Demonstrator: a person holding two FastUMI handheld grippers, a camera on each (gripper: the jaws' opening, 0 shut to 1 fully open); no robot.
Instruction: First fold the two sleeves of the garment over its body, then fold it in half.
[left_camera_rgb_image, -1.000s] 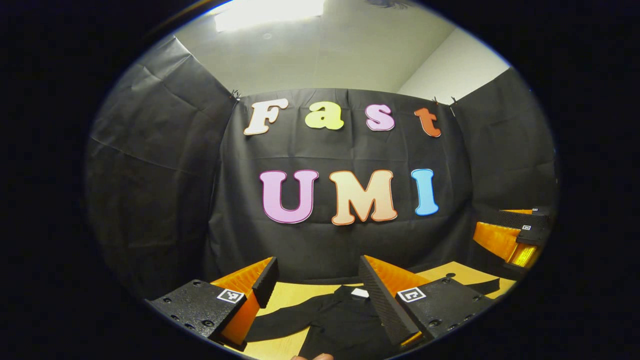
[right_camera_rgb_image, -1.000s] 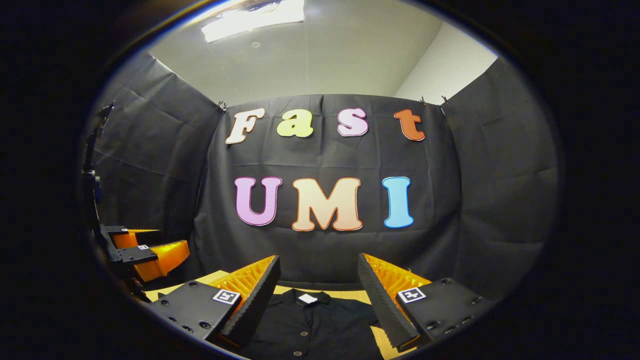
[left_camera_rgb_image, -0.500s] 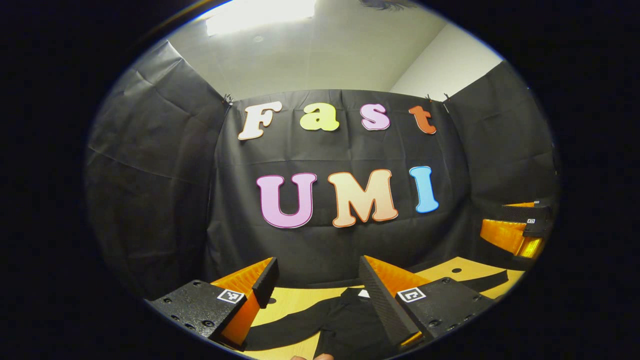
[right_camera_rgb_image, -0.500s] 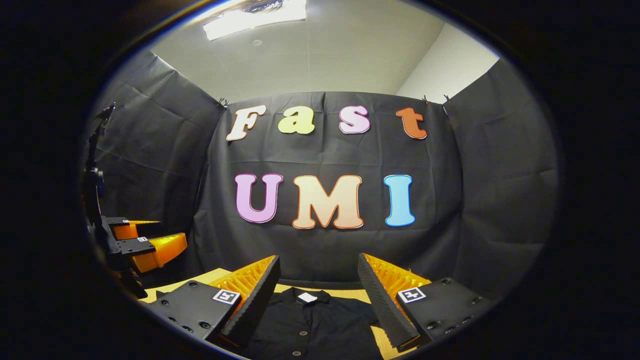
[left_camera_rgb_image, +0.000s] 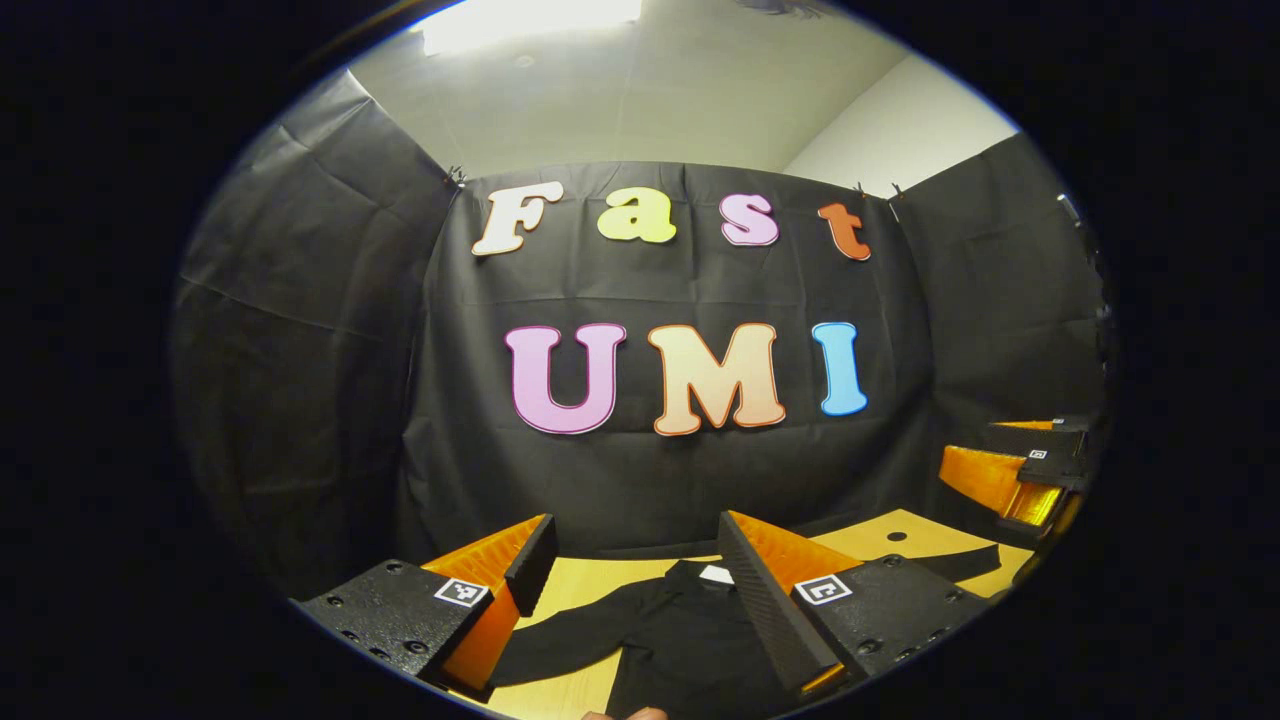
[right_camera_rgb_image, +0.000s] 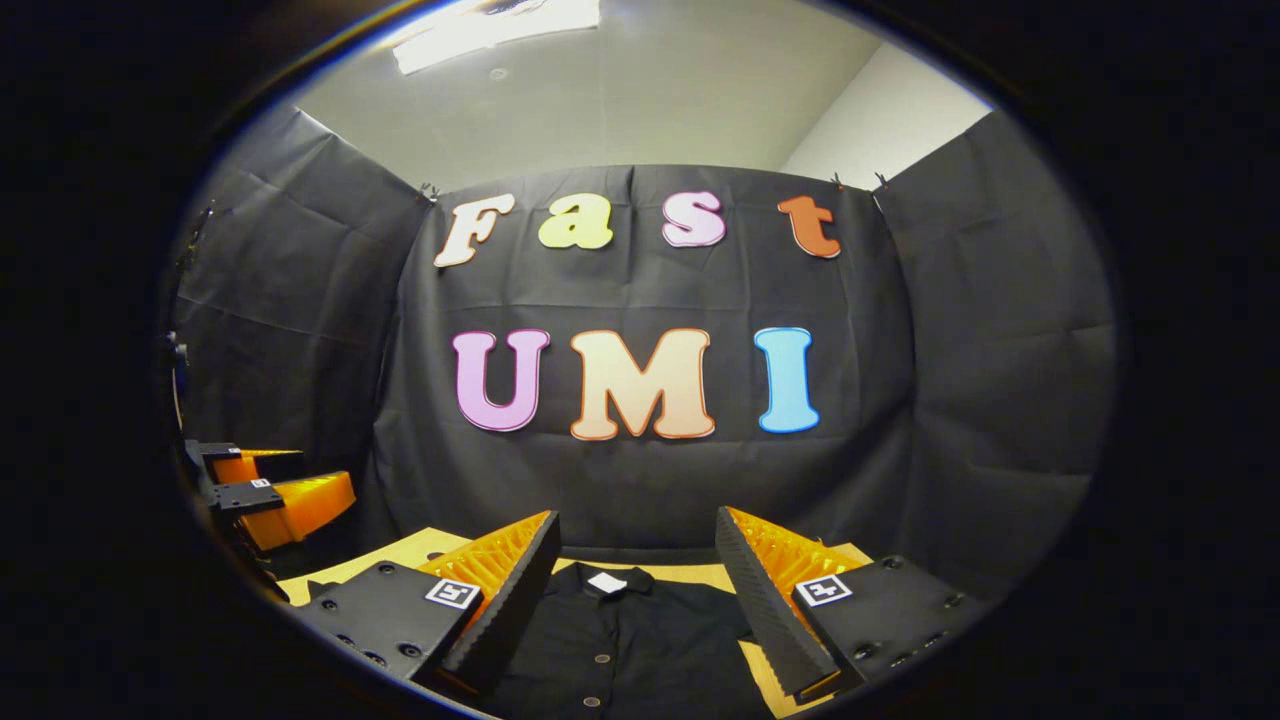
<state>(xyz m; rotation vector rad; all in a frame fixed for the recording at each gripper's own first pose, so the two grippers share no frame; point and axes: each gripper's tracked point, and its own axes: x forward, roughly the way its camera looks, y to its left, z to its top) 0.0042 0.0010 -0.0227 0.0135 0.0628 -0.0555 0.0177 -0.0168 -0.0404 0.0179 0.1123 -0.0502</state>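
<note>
A black garment (left_camera_rgb_image: 680, 630) lay flat on the wooden table (left_camera_rgb_image: 870, 535), its collar with a white label (right_camera_rgb_image: 606, 582) towards the far edge, near the booth wall (left_camera_rgb_image: 650, 480). It had buttons down the front. In the left gripper view one sleeve (left_camera_rgb_image: 560, 645) stretched out to the left side of the table and the other sleeve (left_camera_rgb_image: 960, 562) reached towards the right edge; both sleeves were still spread out, not folded.

The left gripper (left_camera_rgb_image: 635, 560) was above the garment with its fingers wide apart, holding nothing. The right gripper (right_camera_rgb_image: 638, 565) was also above the garment body, fingers wide apart and empty. Neither one touched the cloth as far as I could see.
</note>
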